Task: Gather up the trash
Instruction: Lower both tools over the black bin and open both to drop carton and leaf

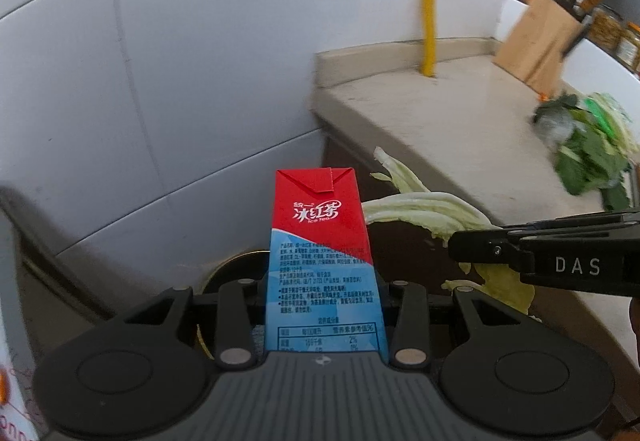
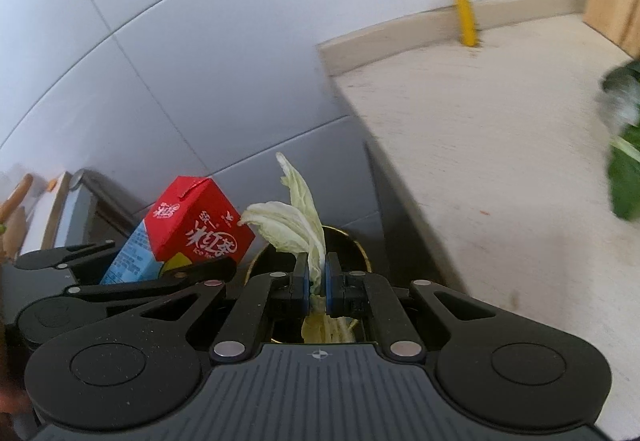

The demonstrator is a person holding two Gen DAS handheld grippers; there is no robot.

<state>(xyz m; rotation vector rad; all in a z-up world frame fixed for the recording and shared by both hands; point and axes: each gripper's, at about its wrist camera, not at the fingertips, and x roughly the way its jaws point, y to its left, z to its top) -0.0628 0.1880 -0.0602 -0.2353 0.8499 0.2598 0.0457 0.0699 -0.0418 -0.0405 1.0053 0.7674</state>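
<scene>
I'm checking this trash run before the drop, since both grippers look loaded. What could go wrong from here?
1. The right gripper pinches only a thin part of the cabbage leaves; the floppy ends could tear off or slip out short of the round dark bin below.
2. The left gripper holds the ice tea carton close beside the leaves, so the two loads may brush and snag.

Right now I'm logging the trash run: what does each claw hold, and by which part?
Left claw grips the iced tea carton by its lower sides. Right claw pinches the cabbage leaves near their stem end.
</scene>
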